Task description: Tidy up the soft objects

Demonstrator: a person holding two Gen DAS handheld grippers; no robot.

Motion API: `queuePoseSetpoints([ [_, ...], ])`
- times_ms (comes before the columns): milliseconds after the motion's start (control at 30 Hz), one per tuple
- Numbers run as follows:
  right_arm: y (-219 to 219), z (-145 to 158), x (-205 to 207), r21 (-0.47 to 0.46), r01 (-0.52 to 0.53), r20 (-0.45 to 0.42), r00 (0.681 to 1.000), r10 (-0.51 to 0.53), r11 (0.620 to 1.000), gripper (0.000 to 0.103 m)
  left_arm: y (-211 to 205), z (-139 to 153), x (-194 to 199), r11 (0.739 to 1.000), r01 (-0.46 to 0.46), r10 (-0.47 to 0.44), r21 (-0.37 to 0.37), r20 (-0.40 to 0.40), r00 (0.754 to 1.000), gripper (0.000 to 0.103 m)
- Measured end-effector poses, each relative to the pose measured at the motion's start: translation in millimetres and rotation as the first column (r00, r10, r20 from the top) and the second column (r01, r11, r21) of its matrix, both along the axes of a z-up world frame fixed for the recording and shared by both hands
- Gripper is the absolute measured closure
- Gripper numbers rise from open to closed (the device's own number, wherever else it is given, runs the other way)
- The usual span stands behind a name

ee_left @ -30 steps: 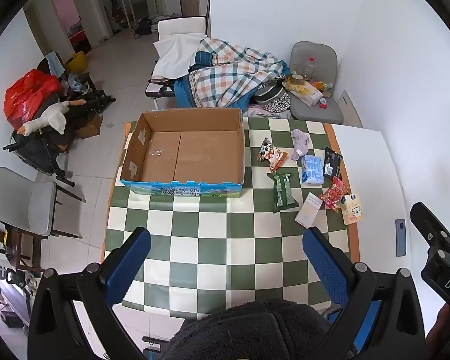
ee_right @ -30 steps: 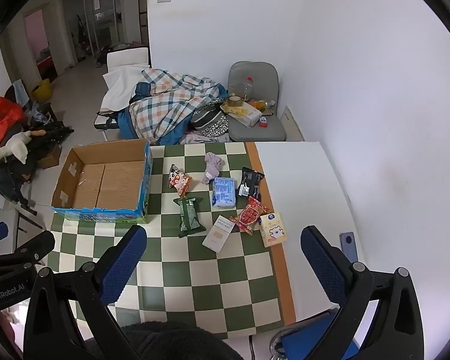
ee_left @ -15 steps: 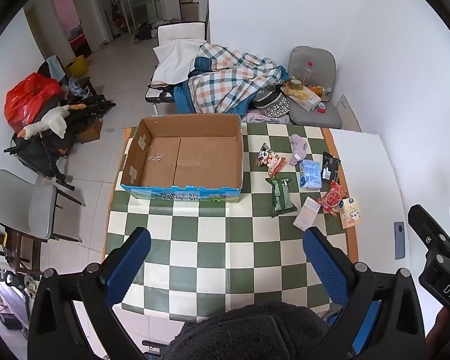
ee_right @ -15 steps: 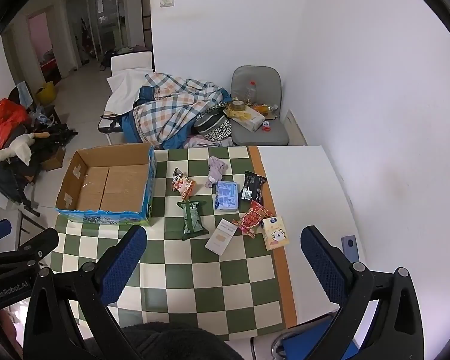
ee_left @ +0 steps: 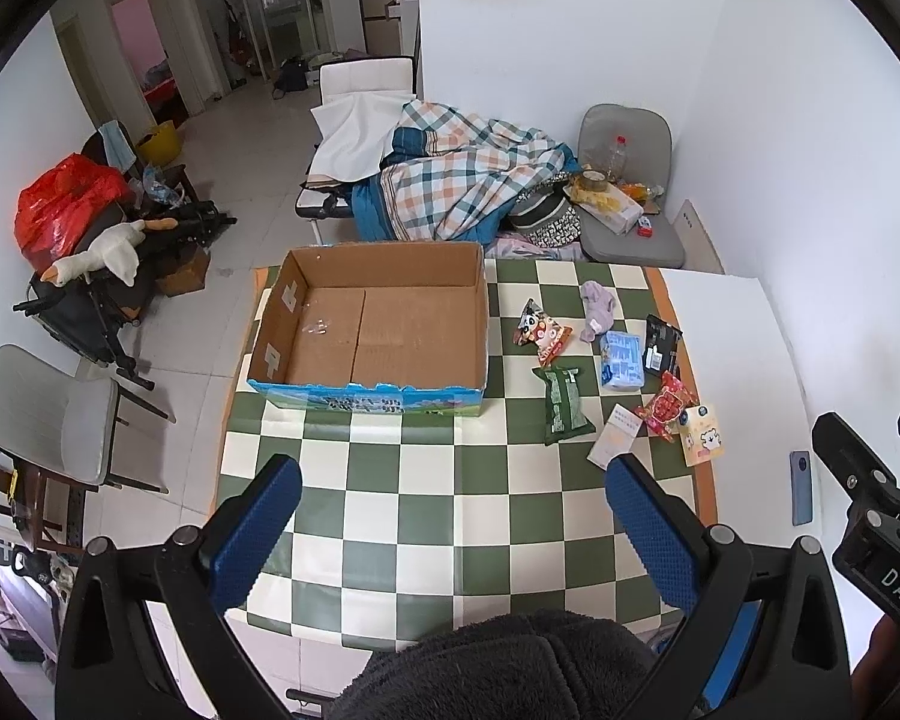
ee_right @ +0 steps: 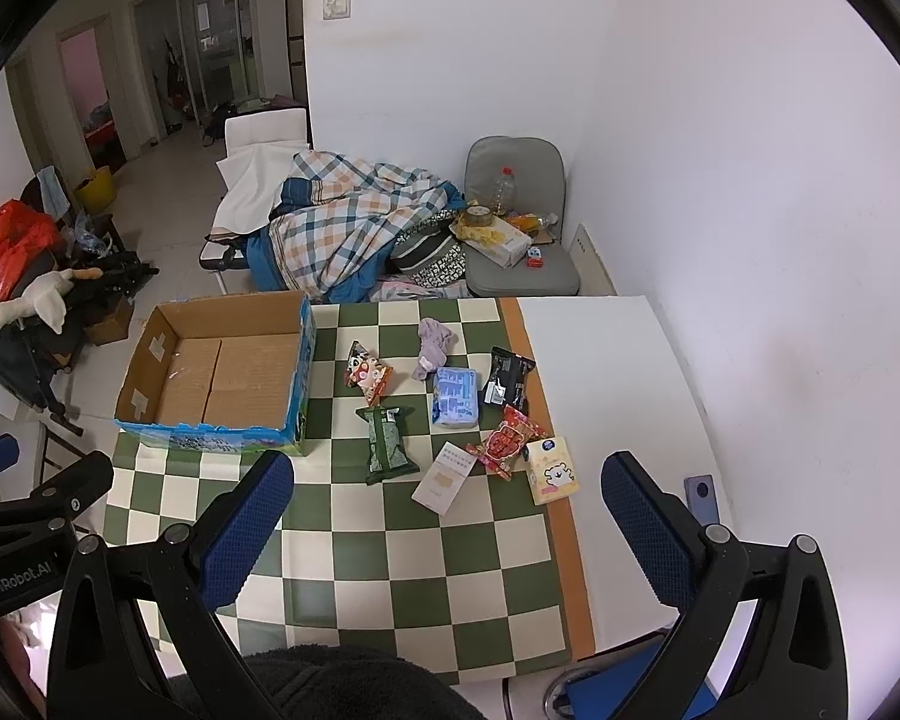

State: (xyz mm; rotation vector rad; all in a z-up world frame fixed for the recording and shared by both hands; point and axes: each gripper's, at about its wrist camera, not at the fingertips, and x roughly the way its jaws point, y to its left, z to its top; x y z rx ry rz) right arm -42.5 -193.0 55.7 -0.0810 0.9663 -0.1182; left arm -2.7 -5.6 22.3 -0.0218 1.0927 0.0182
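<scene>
An empty open cardboard box [ee_left: 384, 324] [ee_right: 222, 372] sits at the back left of the green checkered table [ee_left: 426, 492]. To its right lie soft packets: a cartoon snack bag [ee_left: 540, 333] [ee_right: 367, 373], a purple cloth [ee_left: 597, 306] [ee_right: 433, 343], a blue tissue pack [ee_left: 623, 354] [ee_right: 456, 397], a green pack [ee_left: 563, 405] [ee_right: 385, 444], a black packet [ee_left: 661, 343] [ee_right: 507, 375], a red packet [ee_left: 666, 405] [ee_right: 509, 441], a bear tissue pack [ee_left: 702, 435] [ee_right: 551, 471] and a white card [ee_left: 615, 437] [ee_right: 444, 477]. My left gripper [ee_left: 450, 534] and right gripper [ee_right: 447, 531] are both open, empty, high above the table's near side.
A phone [ee_left: 801, 486] [ee_right: 702, 498] lies on the white table part at right. Behind the table stand a grey chair [ee_left: 627, 180] with clutter and a plaid blanket [ee_left: 462, 180]. A grey chair [ee_left: 48, 414] stands left. A dark fleece [ee_left: 498, 672] fills the bottom.
Both grippers have risen and pulled back, so the table and box look smaller and farther. Both stay open and nothing on the table has moved.
</scene>
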Motion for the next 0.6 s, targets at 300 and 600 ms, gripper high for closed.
queuePoseSetpoints([
  [300,0.5,3.0,-1.0,-0.002,0.001,0.002,1.0,-0.001,1.0,0.0,0.0,3.1,0.8,1.0,-0.001,0.001,0.003,0.006,1.0,0.0],
  [600,-0.7,6.2,-0.7,0.004,0.002,0.006,1.0,-0.002,1.0,0.0,0.0,2.8,-0.2,1.0,0.001,-0.001,0.001,0.007,1.0,0.0],
])
